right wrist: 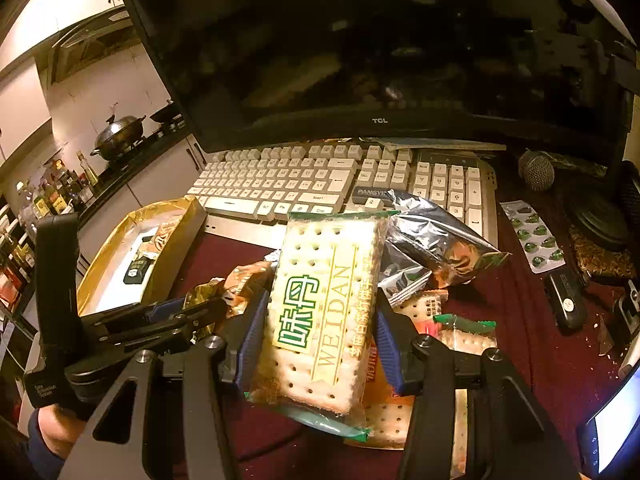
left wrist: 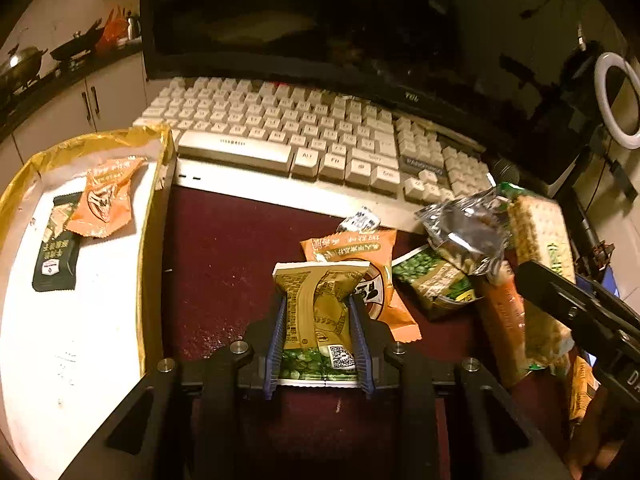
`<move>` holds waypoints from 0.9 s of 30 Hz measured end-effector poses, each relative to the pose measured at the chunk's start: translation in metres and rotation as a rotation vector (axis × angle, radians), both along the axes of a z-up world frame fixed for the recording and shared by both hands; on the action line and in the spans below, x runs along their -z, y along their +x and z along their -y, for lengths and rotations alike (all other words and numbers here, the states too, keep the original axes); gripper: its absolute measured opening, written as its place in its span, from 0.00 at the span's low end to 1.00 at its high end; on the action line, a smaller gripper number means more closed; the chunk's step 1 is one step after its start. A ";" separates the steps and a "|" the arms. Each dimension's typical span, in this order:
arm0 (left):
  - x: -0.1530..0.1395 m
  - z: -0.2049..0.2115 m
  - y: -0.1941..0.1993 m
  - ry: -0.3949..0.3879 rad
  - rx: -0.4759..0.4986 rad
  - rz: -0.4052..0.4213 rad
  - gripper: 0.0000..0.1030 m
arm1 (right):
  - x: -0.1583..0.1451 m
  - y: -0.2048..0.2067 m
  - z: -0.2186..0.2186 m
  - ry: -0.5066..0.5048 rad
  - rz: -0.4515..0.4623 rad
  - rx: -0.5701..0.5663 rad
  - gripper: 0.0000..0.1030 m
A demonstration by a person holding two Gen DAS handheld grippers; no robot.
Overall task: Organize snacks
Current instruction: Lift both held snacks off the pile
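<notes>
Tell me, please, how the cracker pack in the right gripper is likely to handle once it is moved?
The cracker pack probably stays fairly stiff, since whole crackers fill its clear wrapper. It is likely fragile: the right gripper squeezes its sides. The glossy film may slip.

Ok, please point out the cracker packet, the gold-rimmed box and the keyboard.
cracker packet (right wrist: 320, 312): right wrist view, on its green printed label.
gold-rimmed box (left wrist: 160, 216): left wrist view, on its right wall.
keyboard (left wrist: 304, 128): left wrist view, on its middle keys.
</notes>
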State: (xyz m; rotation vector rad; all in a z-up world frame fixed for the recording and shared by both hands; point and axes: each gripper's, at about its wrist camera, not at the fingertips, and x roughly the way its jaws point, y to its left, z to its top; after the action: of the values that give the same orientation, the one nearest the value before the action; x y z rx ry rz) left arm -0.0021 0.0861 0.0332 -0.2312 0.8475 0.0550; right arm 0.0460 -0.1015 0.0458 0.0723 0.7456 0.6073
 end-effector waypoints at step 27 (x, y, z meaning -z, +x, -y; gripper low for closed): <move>-0.015 0.019 -0.016 0.067 0.008 0.230 0.31 | 0.009 0.003 -0.011 -0.010 -0.002 -0.044 0.48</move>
State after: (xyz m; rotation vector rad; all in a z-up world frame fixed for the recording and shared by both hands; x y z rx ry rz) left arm -0.0177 0.0676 0.0477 -0.1678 0.6169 0.0483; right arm 0.0494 -0.0900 0.0365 0.0476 0.7537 0.6456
